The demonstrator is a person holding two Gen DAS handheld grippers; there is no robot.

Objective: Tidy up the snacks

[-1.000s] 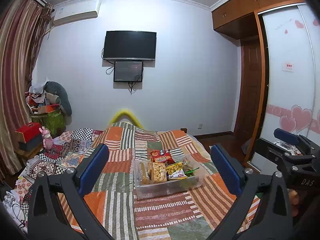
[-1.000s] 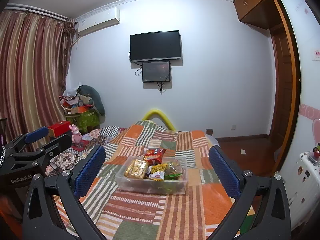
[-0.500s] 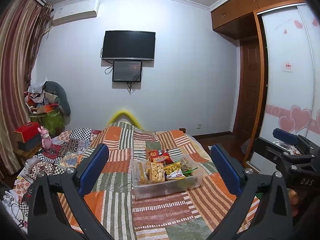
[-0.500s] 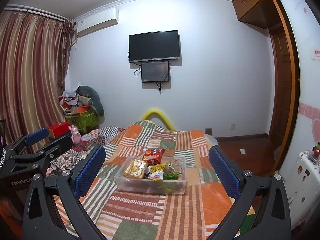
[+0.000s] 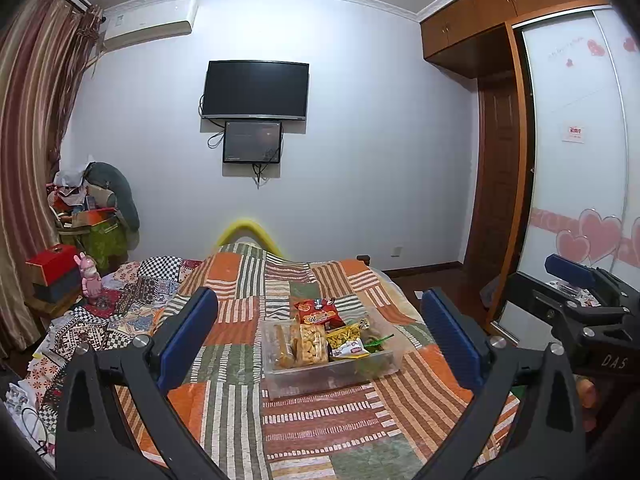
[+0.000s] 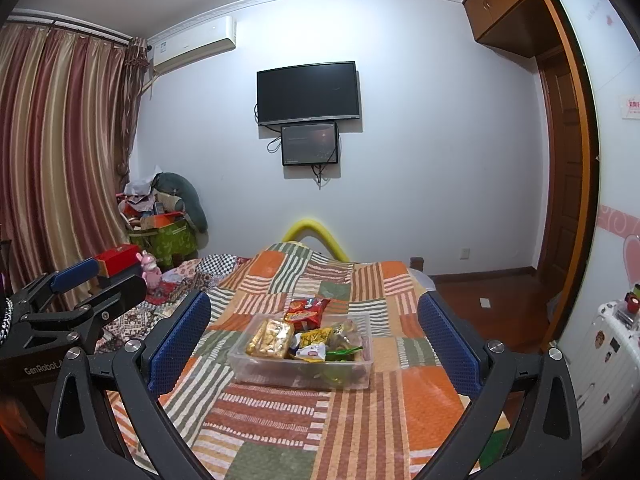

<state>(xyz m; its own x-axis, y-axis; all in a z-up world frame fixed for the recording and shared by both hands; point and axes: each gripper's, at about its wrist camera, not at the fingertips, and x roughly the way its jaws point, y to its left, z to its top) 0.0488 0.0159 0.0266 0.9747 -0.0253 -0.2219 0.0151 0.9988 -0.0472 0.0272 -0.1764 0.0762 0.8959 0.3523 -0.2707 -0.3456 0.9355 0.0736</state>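
The fingers [image 5: 192, 336] of the left gripper [image 5: 320, 332] stand wide apart with nothing between them, hanging above the quilt [image 5: 312, 420] that covers the bed. Ahead of them, framed in the gap, a clear bin [image 5: 328, 376] sits on the quilt, well apart from both pads. It holds snacks: a biscuit pack [image 5: 310, 344] upright at its left, a yellow pack [image 5: 344, 334] in the middle, a green pack [image 5: 378, 342] to the right. A red bag [image 5: 318, 312] leans at the bin's far edge. The right gripper [image 5: 580, 292] shows at the right edge, side on. A TV [image 5: 256, 90] hangs on the far wall.

From the right wrist, the fingers [image 6: 444, 344] of the right gripper [image 6: 314, 340] are likewise spread wide and empty, above the quilt [image 6: 280, 416]. The bin [image 6: 304, 372] lies ahead between them, touching neither. The biscuit pack [image 6: 272, 338] leans at its left end, the red bag [image 6: 306, 312] at the back, the yellow pack [image 6: 316, 336] and green pack [image 6: 344, 352] toward the right. The left gripper [image 6: 84, 284] juts in from the left, jaws apart. A suitcase [image 6: 608, 364] stands at the right.
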